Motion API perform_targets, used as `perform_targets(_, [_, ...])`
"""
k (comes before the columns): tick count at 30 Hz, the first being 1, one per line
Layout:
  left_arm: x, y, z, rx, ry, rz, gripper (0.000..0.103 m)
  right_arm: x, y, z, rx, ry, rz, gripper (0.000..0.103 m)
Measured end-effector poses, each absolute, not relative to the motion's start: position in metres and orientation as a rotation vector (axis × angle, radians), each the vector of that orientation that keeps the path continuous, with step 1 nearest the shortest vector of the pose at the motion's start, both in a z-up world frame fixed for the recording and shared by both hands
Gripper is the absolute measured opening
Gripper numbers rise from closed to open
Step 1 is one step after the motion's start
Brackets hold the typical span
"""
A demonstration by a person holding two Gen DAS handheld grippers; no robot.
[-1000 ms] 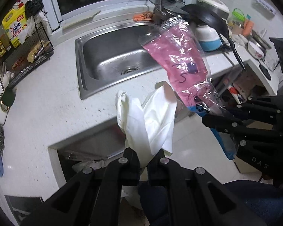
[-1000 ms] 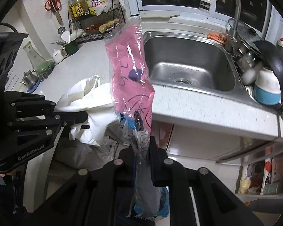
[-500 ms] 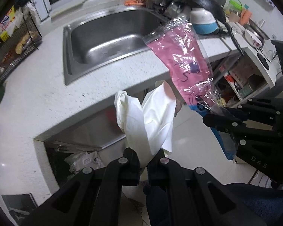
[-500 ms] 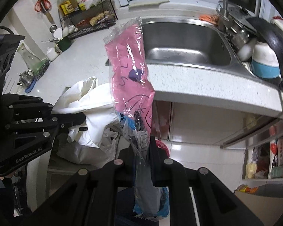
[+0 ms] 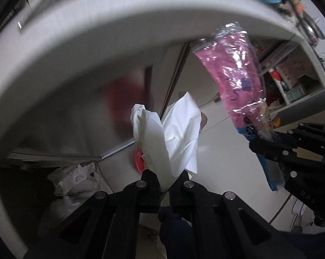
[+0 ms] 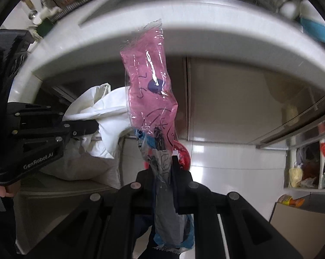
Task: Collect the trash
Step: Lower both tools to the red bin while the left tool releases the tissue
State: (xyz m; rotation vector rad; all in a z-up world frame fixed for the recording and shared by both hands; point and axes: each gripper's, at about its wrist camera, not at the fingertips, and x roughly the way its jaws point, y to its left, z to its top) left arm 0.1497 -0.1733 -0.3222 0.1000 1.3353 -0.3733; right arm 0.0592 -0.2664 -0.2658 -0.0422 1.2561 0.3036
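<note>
Fingers (image 5: 150, 179) pinching white tissue (image 5: 171, 138), other fingers (image 6: 177, 161) squeezing pink wrapper (image 6: 149, 90), both below the desk (image 6: 205, 41) edge, for binning

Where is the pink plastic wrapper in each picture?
Left wrist view: the pink plastic wrapper is upper right, pinched by the right gripper.
Right wrist view: the wrapper stands in the centre, rising from the jaws.
Shared landmark: the white bag.

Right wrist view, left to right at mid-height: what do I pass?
Black left gripper → crumpled white plastic bag → pink clear-plastic wrapper → beige cabinet door → open shelf with packages.
</note>
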Motion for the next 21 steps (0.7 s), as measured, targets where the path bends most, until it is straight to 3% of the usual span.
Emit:
perform_targets(4, [0.159,-0.171,-0.384,0.086,1.364,-0.385,0.004,0.069,-0.268,-0.32,-0.047,1.279,0.297,0.011])
perform_targets(11, [0.167,-0.18,-0.539,0.143,1.426,-0.433,0.004,0.082,-0.274,-0.432,-0.059,1.277,0.264,0.011])
perform_targets(16, [0.171,-0.189,-0.614,0.154,1.464,-0.467,0.004,0.09,-0.284,-0.501,-0.025,1.3,0.204,0.011])
perform_targets(21, [0.174,-0.2,-0.656,0.165,1.483,-0.486,0.005,0.094,-0.304,-0.545,-0.011,1.324,0.179,0.011])
